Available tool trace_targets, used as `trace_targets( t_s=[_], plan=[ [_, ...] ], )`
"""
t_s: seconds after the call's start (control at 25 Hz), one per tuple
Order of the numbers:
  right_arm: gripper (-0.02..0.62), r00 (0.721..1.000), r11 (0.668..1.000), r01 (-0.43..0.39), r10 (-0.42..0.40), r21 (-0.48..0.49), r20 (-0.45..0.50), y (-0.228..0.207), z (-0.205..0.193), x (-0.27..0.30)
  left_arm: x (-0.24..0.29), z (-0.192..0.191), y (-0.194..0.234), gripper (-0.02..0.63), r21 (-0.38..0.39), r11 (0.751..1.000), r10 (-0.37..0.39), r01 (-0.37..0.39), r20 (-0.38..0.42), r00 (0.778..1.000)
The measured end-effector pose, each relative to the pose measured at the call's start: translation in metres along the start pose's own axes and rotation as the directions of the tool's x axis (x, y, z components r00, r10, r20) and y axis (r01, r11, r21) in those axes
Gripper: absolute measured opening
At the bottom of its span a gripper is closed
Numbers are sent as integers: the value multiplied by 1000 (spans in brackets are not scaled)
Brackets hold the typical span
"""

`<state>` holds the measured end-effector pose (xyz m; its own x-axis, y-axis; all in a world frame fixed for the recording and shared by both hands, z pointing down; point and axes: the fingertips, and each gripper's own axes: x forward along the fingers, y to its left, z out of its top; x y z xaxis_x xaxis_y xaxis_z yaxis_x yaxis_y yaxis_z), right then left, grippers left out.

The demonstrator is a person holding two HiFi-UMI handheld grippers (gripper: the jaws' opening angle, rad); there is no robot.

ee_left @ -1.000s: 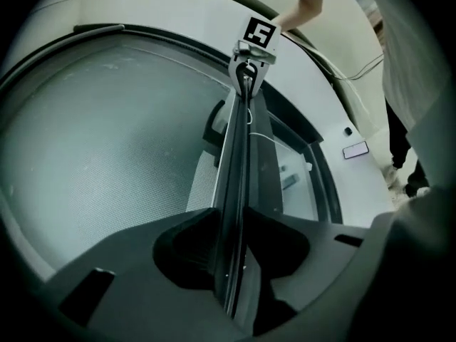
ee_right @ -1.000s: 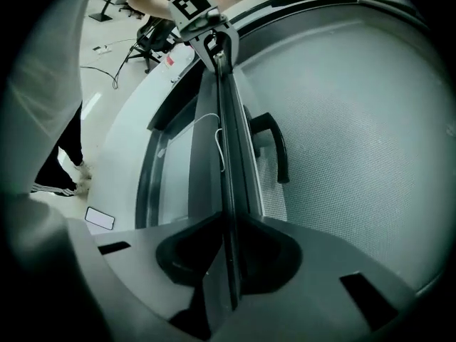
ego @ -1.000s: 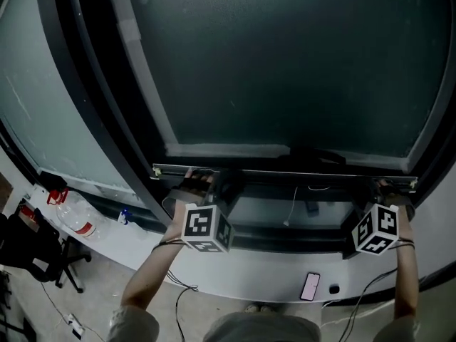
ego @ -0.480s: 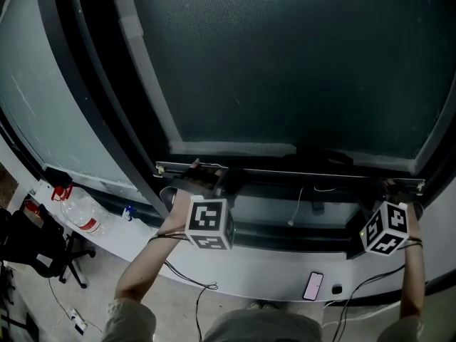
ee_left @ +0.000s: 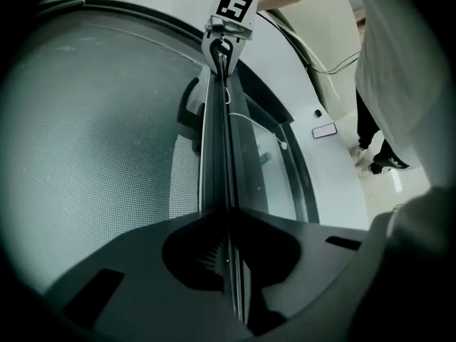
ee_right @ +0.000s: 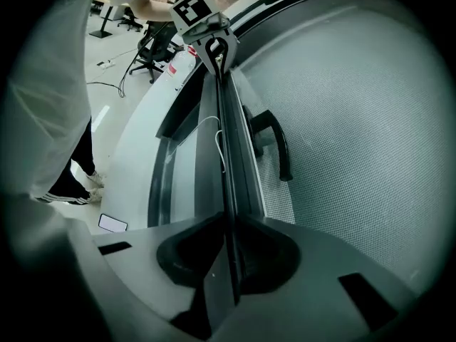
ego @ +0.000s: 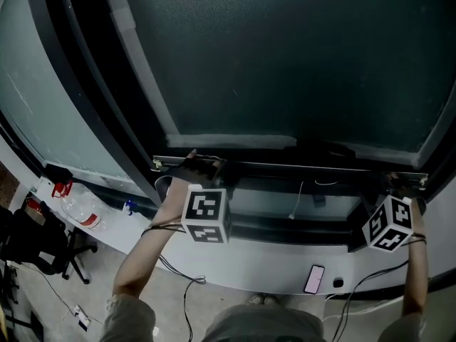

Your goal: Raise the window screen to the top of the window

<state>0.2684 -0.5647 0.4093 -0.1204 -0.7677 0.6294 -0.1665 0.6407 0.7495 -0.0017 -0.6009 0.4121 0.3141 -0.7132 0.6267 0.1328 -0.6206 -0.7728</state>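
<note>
Just closed the left claw (ee_left: 226,219) down narrow onto the bottom rail (ego: 299,168) of the window screen (ego: 299,63), near the rail's left end, pinching the thin edge between the pads. Held the rail's right end clamped in the right claw (ee_right: 229,223). Judged both ends secured and the lift ready to begin. Found the rail low in the window, just above the sill (ego: 271,273), with nearly the whole height left to cover. Noted a dark handle (ee_right: 278,148) at mid-rail, a white cord (ego: 295,204) hanging below, a phone (ego: 313,279) on the sill, and a bottle (ego: 77,216) and chair (ego: 32,244) down left. Saw nothing across the mesh above. Reckoned uneven lifting the likeliest cause of a jam.
</note>
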Motion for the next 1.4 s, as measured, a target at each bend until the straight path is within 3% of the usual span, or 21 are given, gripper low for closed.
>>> trace_targets(
  t_s=[0.08, 0.16, 0.28, 0.56, 0.72, 1.12, 1.24, 1.4],
  plan=[
    [61, 1000, 1000, -1, 1, 8, 7, 1, 1, 0, 0, -3, -8, 33, -15, 999, -52, 52, -10, 999],
    [61, 1000, 1000, 1, -1, 7, 9, 1, 0, 0, 2, -7, -13, 107, -18, 997, -74, 74, -25, 997],
    [61, 1000, 1000, 6, -6, -4, 4, 1, -1, 0, 4, -7, -7, 66, -19, 1000, -14, 13, -37, 999],
    [61, 999, 999, -13, 11, -45, -39, 3, 0, 1, 4, -6, -1, 37, -76, 996, 45, -48, -39, 998],
    [59, 997, 999, -36, 35, -14, -62, 2, 1, 0, 5, -4, -2, 37, -7, 993, 119, -121, -125, 985],
    [51, 995, 996, -83, 81, -26, -59, 1, 3, 0, 4, -7, -4, 25, -52, 999, -18, 13, -90, 996],
    [46, 990, 994, -107, 105, -20, -96, 0, 3, 1, 5, -6, -4, 23, -78, 994, -76, 71, -63, 995],
    [24, 979, 991, -117, 103, -70, -176, -1, 1, 2, 6, -6, -4, 23, -94, 992, -90, 82, -86, 992]
  ],
)
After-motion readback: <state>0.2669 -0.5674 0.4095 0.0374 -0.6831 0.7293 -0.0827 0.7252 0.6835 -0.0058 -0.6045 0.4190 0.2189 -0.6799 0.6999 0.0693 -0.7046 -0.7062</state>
